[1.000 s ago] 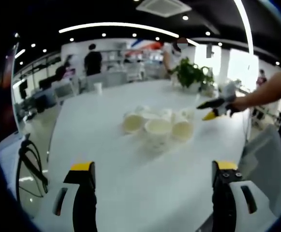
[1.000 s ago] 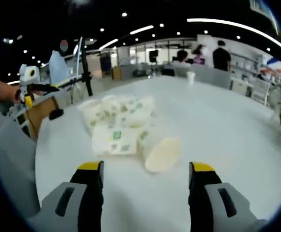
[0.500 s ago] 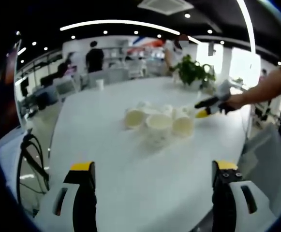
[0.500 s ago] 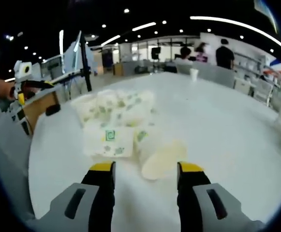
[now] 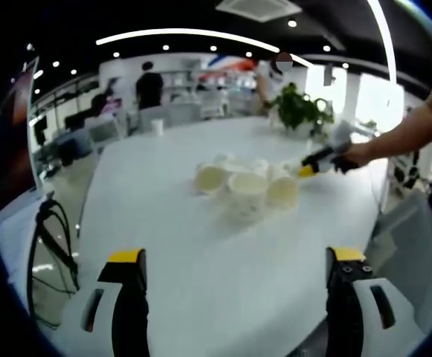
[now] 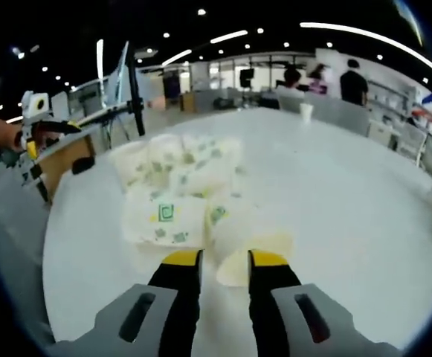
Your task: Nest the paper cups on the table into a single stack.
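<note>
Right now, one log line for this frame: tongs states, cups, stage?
left tongs: open, idle, back from the cups | right tongs: nearly shut at nearest cup's rim | cups: tipped over, clustered, unstacked | stage: first grasp

A dark ceiling with strip lights (image 5: 178, 34) spans an open office behind a potted plant (image 5: 299, 110).

Right tongs (image 6: 224, 262) — narrower, at cup rim (image 6: 254, 260)

Cup prints (image 6: 168, 214) blurred; tongs hide cup rim (image 6: 234, 269).
</note>
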Motion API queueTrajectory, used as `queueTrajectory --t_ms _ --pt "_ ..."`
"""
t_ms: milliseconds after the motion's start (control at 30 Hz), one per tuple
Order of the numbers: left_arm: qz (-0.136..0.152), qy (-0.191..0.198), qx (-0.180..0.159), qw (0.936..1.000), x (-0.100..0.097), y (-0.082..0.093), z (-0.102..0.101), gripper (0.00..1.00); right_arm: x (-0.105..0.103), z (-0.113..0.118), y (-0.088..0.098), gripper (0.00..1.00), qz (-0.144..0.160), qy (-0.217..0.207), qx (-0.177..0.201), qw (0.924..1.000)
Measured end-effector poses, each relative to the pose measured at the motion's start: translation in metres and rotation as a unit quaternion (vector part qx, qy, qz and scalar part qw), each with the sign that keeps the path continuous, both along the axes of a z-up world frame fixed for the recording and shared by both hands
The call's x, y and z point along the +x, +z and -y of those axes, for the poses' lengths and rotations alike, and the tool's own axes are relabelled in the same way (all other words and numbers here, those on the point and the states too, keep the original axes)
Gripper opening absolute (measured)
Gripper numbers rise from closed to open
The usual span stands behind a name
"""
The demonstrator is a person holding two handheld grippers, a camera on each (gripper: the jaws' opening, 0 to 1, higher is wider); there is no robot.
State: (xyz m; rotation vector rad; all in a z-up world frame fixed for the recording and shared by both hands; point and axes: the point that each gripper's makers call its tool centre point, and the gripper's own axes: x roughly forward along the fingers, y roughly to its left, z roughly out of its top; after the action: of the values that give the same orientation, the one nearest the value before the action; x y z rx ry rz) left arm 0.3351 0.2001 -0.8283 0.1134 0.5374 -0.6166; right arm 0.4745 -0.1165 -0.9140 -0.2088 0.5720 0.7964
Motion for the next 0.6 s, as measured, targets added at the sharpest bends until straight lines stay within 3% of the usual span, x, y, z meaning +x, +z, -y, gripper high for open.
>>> queueTrajectory --t_ms 600 --pt "-0.001 0.002 -0.003 1.0 0.0 0.0011 0.002 0.98 0.0041 -0.001 0.008 0.06 -0.002 0.0 0.004 1.0"
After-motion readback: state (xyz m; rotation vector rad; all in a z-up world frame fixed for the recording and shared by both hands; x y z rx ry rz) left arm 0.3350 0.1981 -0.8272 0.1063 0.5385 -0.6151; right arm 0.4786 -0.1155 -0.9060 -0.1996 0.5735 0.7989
